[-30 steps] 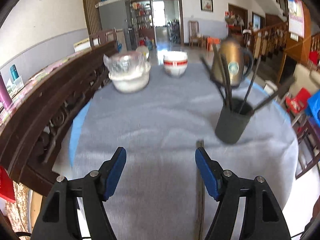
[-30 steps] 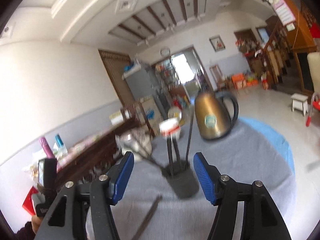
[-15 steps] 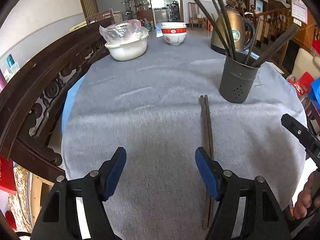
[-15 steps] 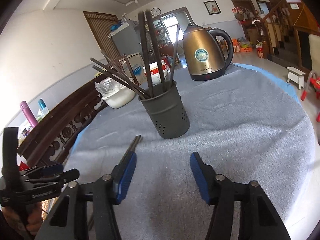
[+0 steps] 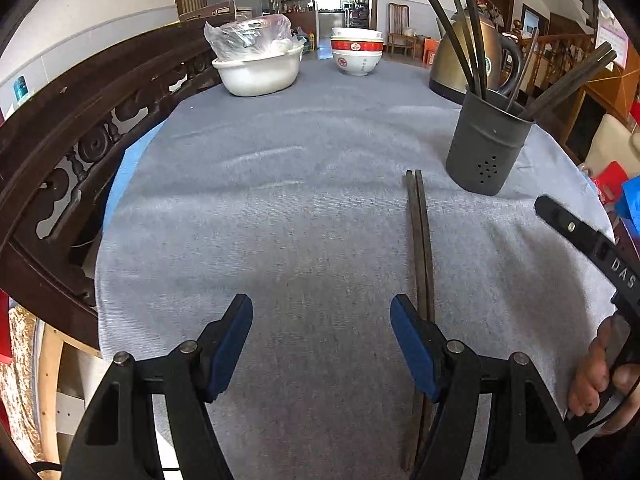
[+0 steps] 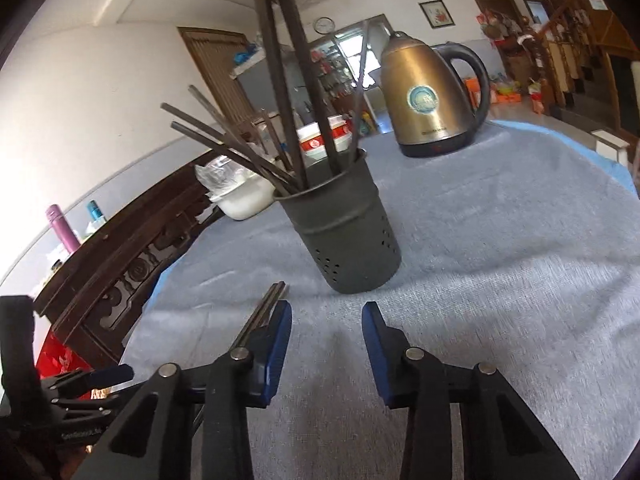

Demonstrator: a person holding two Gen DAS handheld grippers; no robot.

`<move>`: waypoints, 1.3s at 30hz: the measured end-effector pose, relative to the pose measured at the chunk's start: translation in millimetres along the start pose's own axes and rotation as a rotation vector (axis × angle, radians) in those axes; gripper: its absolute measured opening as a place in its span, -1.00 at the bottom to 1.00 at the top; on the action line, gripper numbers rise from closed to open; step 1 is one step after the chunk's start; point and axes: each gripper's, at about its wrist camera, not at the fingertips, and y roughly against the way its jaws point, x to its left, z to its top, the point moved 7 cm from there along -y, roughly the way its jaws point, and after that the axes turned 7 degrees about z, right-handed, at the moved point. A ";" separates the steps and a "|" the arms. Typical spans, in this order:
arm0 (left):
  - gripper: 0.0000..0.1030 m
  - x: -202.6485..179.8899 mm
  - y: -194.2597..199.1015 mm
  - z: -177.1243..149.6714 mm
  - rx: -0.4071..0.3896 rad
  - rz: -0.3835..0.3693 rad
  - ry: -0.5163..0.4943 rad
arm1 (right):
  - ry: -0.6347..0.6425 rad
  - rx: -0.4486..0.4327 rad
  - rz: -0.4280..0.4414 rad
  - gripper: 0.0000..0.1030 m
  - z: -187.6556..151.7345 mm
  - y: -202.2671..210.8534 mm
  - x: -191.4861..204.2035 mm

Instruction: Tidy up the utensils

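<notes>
A: Is any writing showing up on anything?

B: Very little. The right-hand tool's black body at the edge of the left wrist view is showing the white letters "DAS" before it is cut off. The brass-coloured kettle (image 6: 424, 96) is wearing a round blue-green badge and a line of print near its base, both too small to read. The red-banded bowls (image 5: 357, 53) are carrying a small mark I cannot make out either.

A: Where are the utensils lying?

B: A pair of dark chopsticks (image 5: 421, 248) is lying side by side on the grey tablecloth (image 5: 280, 220), running away from the camera, with its far tips just short of the dark holder (image 5: 486, 146). More chopsticks are standing tilted inside that holder.

A: And the claws?

B: The left gripper (image 5: 322, 344) is hanging spread wide over bare cloth, its right blue pad overlapping the chopsticks in the picture; nothing is sitting between the pads. The right gripper (image 6: 326, 350) has just been narrowing, yet a gap is remaining and nothing is between its pads; the chopsticks are passing just outside its left finger.

A: How much room is there?

B: The cloth's middle is lying open. A carved dark wooden rail (image 5: 80, 120) is crowding the table's left edge, and a white basin (image 5: 258, 70) is sitting at the far side.
</notes>
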 end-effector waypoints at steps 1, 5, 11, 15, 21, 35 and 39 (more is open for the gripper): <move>0.40 -0.8 -0.9 0.5 -0.003 -0.001 0.001 | -0.004 0.000 0.003 -0.22 0.0 -0.2 -0.4; 0.40 -5.0 -6.3 2.7 -0.009 -0.010 0.005 | -0.008 -0.011 0.026 -0.22 0.1 2.9 -0.3; 0.40 -9.7 -16.0 -2.0 0.004 -0.012 0.006 | -0.026 -0.002 0.047 -0.22 -0.5 0.6 -2.4; 0.40 -10.8 -18.6 -3.2 0.012 -0.011 0.001 | -0.041 0.002 0.049 -0.22 -0.6 0.1 -4.7; 0.40 -12.3 -17.7 0.3 -0.004 0.005 -0.011 | -0.045 0.009 0.047 -0.22 -0.9 -1.3 -5.0; 0.40 -13.0 -18.3 -3.7 0.000 0.015 -0.021 | -0.058 0.013 0.046 -0.21 -1.8 -2.1 -6.1; 0.40 -13.3 -17.7 -6.1 -0.003 0.016 -0.023 | -0.059 0.009 0.044 -0.21 -1.5 -1.4 -6.3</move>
